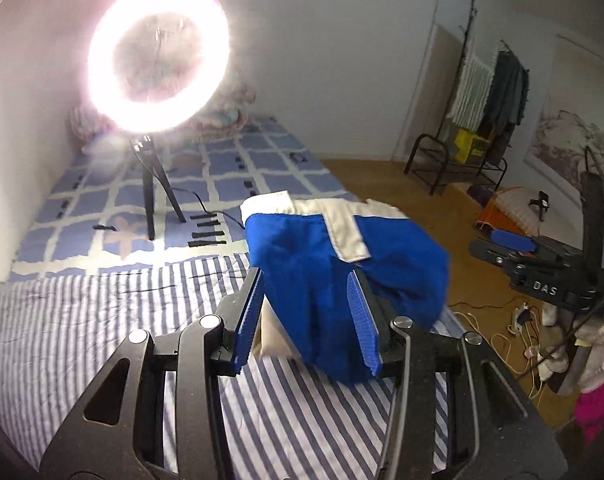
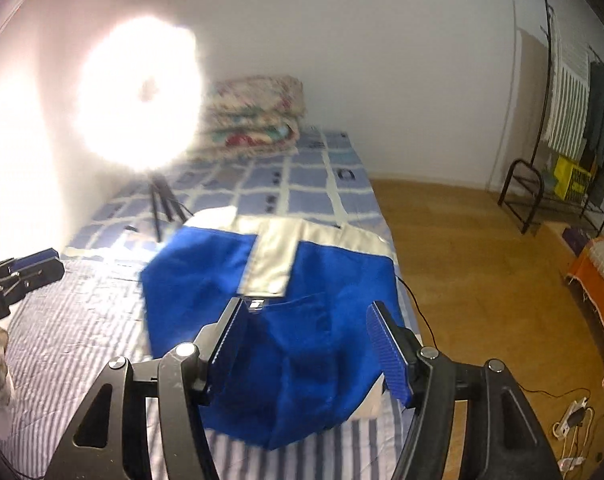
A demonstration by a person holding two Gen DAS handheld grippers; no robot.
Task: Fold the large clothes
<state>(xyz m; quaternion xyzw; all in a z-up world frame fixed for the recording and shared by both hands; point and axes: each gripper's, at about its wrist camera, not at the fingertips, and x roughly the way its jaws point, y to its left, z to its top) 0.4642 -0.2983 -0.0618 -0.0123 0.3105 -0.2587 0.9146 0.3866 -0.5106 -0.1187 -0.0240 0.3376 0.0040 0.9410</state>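
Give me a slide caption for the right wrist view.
Open right gripper above folded blue-and-white garment on striped bed.

The garment (image 2: 302, 320) is matt woven cloth, deep blue with smooth off-white panels that catch a faint sheen. Under it, the striped sheet (image 1: 82, 332) looks like thin, slightly crinkled cotton, and the checked bedspread (image 1: 262, 168) beyond is soft and matt. The left tongs (image 1: 307, 318) and right tongs (image 2: 305, 348) have matt black plastic arms, shiny metal pivot pins and blue ribbed pads (rubbery in look). The floor (image 2: 461, 260) is smooth, lightly glossy wood.
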